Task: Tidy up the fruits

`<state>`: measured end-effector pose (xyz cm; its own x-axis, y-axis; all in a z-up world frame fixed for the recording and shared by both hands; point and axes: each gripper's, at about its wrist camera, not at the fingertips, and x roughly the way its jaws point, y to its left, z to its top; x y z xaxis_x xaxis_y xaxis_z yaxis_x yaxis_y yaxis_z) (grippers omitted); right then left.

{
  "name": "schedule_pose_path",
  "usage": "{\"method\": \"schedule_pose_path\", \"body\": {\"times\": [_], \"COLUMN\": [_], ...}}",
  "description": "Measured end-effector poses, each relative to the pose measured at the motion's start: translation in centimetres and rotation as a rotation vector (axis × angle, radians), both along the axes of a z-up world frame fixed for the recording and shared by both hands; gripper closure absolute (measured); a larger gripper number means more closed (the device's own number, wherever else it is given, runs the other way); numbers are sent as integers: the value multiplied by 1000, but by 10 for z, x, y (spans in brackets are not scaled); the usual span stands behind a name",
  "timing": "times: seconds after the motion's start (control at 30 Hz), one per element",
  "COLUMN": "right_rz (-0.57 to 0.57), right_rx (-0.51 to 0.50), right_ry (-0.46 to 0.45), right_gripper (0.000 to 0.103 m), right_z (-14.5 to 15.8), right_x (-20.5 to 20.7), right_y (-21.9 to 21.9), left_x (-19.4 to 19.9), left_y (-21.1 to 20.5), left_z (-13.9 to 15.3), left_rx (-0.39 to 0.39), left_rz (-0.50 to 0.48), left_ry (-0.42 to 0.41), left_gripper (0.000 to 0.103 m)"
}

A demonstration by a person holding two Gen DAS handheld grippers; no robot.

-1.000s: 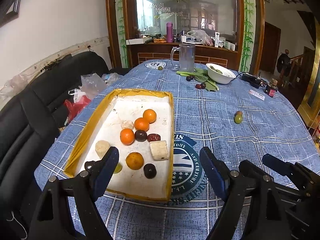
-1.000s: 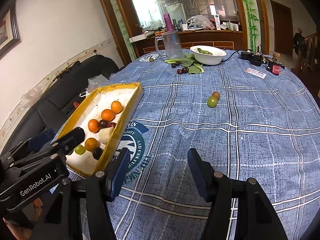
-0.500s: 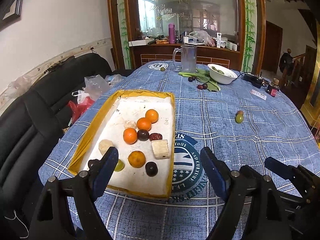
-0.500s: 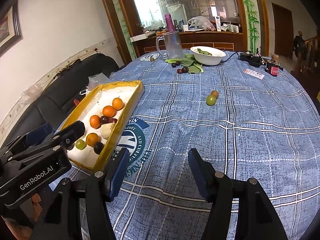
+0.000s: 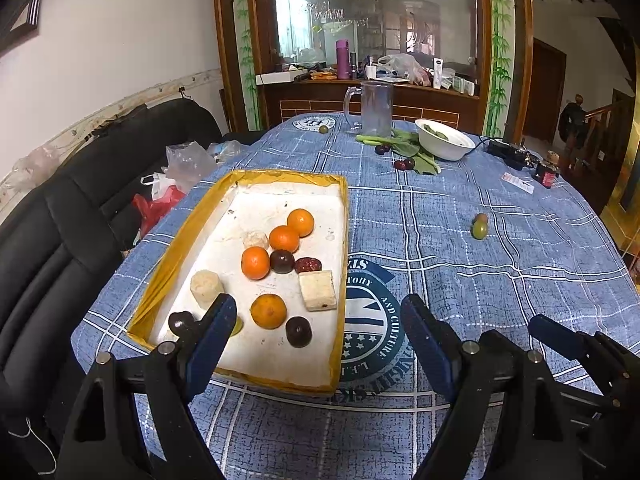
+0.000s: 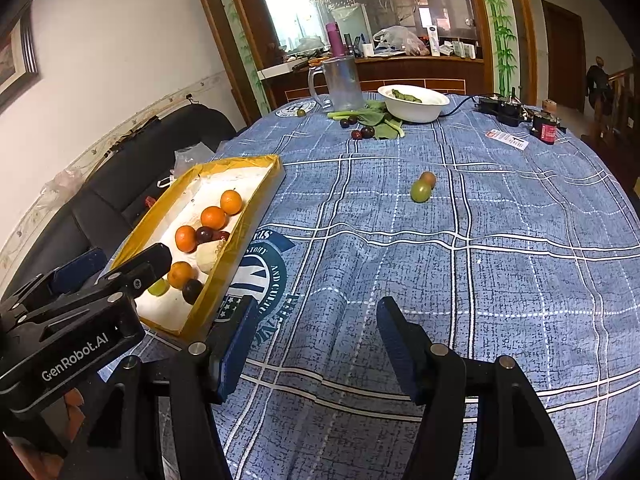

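Both grippers, left [image 5: 316, 320] and right [image 6: 316, 328], wide open, empty. Risk: round green fruit [image 6: 421, 191] rolls off on cloth if nudged reaching for tray [image 6: 256, 204].

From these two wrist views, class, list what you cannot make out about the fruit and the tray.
- Left wrist view: the green fruit in the tray is mostly hidden behind the left gripper finger.
- Right wrist view: the tray's near wall hides part of its floor.
- Both views: the bowl contents are too small to identify.
- The pair of small fruits on the cloth: kind unclear.
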<state>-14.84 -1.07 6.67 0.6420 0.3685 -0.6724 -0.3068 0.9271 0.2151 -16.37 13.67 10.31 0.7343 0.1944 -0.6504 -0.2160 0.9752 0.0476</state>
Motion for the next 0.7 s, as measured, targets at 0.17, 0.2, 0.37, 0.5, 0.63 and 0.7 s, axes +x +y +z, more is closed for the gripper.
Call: {"method": "schedule_pose_path", "body": {"times": [0.17, 0.2, 0.37, 0.5, 0.63, 0.7], "right_rz": [2, 2, -3, -11, -40, -59], "right_rx": [-2, -3, -3, -6, -7, -2], "right_ry": [8, 10, 22, 27, 35, 48], "right_gripper": [37, 37, 37, 37, 37, 37], "right_z": [-3, -4, -7, -8, -10, -12], "right_x": [3, 3, 7, 10, 17, 23], "right_y": [1, 1, -1, -6, -17, -26], "left_x": [3, 3, 8, 13, 19, 22], "left_y": [1, 1, 1, -1, -1, -1], "left_z": [-4, -5, -8, -12, -17, -20], "left_rx": [-1, 0, 4, 8, 5, 6], "left_rz": [1, 1, 1, -4, -4, -2], "left_ry": [9, 12, 22, 33, 49, 55], "left_gripper": [20, 20, 20, 20, 20, 20]}}
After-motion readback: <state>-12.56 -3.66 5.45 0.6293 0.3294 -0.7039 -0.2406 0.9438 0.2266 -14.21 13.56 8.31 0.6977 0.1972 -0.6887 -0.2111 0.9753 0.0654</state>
